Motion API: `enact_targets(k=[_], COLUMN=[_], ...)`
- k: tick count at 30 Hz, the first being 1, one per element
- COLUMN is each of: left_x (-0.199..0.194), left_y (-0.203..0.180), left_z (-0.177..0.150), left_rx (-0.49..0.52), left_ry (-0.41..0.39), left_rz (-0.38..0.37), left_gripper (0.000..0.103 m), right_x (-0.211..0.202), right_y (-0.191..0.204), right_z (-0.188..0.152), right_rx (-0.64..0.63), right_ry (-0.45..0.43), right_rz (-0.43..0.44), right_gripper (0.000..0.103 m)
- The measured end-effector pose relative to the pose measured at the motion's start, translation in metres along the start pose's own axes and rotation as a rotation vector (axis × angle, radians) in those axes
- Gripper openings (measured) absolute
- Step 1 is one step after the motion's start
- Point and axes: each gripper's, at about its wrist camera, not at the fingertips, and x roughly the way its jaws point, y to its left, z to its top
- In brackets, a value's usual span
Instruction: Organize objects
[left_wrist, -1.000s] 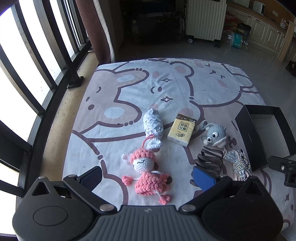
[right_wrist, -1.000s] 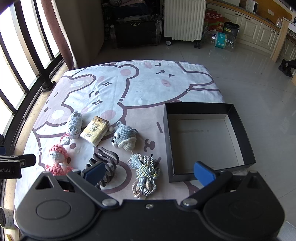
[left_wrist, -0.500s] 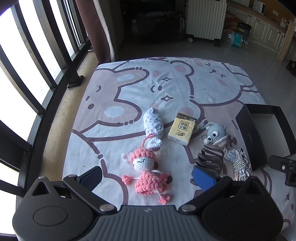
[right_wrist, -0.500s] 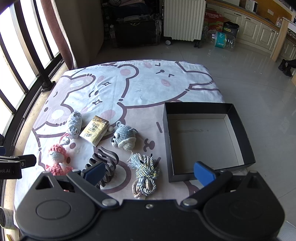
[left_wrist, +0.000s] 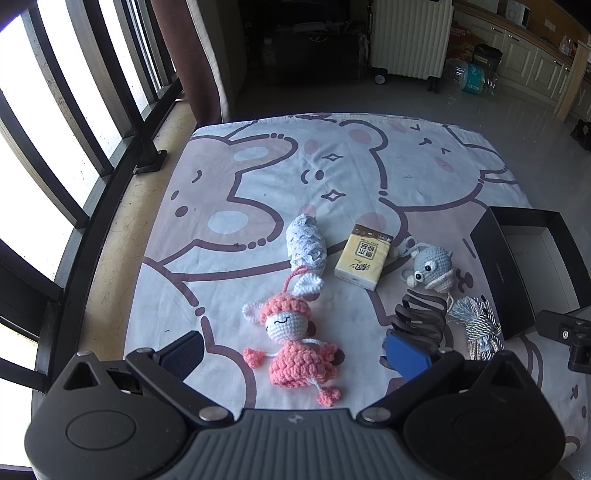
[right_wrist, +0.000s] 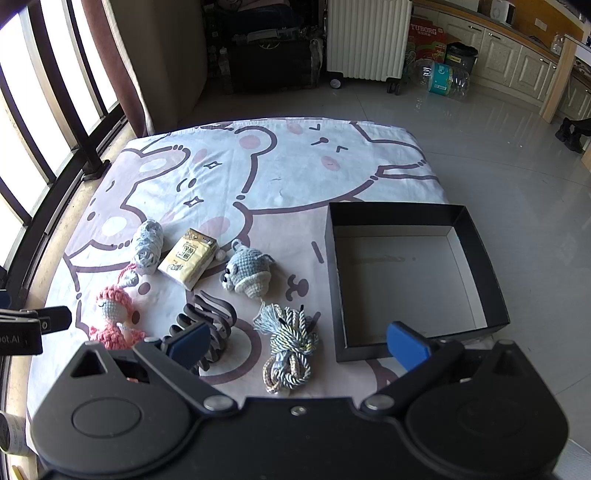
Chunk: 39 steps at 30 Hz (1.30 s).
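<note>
Left gripper (left_wrist: 295, 352) gapes wide and empty, the pink crocheted doll (left_wrist: 295, 345) lying between its tips, low centre. Right gripper (right_wrist: 297, 341), equally wide and empty, frames the twisted pale cord bundle (right_wrist: 290, 347).

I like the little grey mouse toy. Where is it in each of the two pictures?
Left wrist view: the mouse lies right of centre, just right of the tissue pack.
Right wrist view: the mouse lies left of centre, between the tissue pack and the black box.
Shared landmark: the tissue pack, which lies to the mouse's left in both views.
</note>
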Motion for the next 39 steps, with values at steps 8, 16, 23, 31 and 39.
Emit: enact_targets(k=[8,16,23,31,39], left_x=[0.001,0.0015,0.0013,0.0009,0.0011], left_y=[-0.0006,-0.0016,-0.002,-0.0023,-0.0031], left_z=[-0.0007,-0.0008,0.0002,0.0012,0.0011], left_rx=[0.008,0.014,0.022,0.03,0.04], left_ry=[0.0,-0.001,0.001,0.0,0.0], left_rz=[-0.006,-0.012,-0.017,-0.023,-0.027], left_gripper=[0.103,0.103,0.103,0.103,0.103], right_x=[0.0002,-0.0003,-0.0003,-0.0002,-0.0002], right_y=[0.0,-0.0005,0.0004,0.0007,0.0007], right_z=[-0.0005,0.0009,0.0009,0.0006,0.0004], right_rx=[0.005,0.009,0.01,0.015,0.018], right_ry=[0.001,0.002,0.003,0.004,0.005], right_rz=[-0.004,-0.009,-0.009,-0.013,-0.015], right_gripper=[0.103,0.103,0.103,0.103,0.103])
